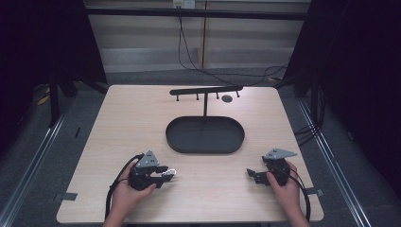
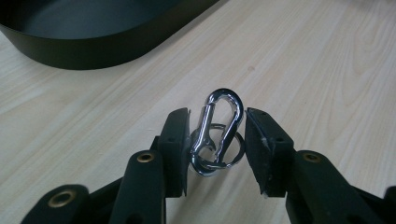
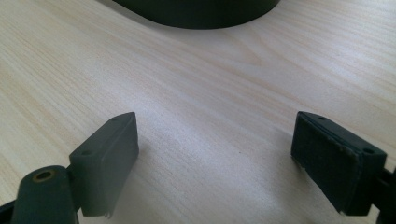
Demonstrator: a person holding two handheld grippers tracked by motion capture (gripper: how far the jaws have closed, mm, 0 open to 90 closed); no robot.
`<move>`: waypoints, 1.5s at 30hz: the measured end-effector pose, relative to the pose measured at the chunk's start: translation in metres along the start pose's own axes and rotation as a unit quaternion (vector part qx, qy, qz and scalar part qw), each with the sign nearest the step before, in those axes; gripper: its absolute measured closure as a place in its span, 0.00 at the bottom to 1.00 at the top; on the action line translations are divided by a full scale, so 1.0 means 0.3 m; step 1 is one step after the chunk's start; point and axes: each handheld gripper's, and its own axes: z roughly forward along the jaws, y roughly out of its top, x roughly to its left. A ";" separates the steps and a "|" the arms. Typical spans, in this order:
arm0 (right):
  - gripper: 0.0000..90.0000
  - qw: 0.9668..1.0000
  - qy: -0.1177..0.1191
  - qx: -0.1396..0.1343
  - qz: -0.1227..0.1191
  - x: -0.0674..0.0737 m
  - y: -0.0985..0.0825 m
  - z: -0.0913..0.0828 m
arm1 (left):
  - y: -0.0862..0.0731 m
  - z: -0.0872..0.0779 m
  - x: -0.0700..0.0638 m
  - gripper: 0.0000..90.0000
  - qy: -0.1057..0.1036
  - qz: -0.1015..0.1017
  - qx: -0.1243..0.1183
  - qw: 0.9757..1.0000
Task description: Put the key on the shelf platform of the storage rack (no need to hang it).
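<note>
A shiny silver carabiner (image 2: 219, 130) with a key ring hooked on it stands upright between the jaws of my left gripper (image 2: 217, 114), which is shut on it just above the wooden table. From above, the left gripper (image 1: 168, 174) is at the front left of the table, with the carabiner (image 1: 171, 173) glinting at its tip. My right gripper (image 1: 250, 175) rests at the front right and points left. Its pads (image 3: 327, 154) stand wide apart, open over bare wood, with nothing between them.
A black oval tray (image 1: 175, 142) sits at the table's middle, its wall (image 2: 93, 51) close ahead of the left gripper. Behind it stands a black T-shaped rack (image 1: 205, 90) with small pegs, and a small dark disc (image 1: 227, 98) lies beside it. Cables hang beyond the far edge.
</note>
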 end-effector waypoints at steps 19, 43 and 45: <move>0.16 1.000 0.000 0.000 0.000 0.000 0.000 0.000 | 0.095 0.002 0.046 0.68 0.001 -0.018 -0.006 1.000; 0.16 1.000 -0.001 0.001 0.000 0.000 0.000 0.000 | 0.202 0.037 0.081 0.68 0.000 -0.034 -0.014 0.999; 0.16 1.000 -0.001 0.001 0.000 0.000 0.000 0.000 | 0.211 0.042 0.086 0.68 0.003 -0.032 -0.015 0.999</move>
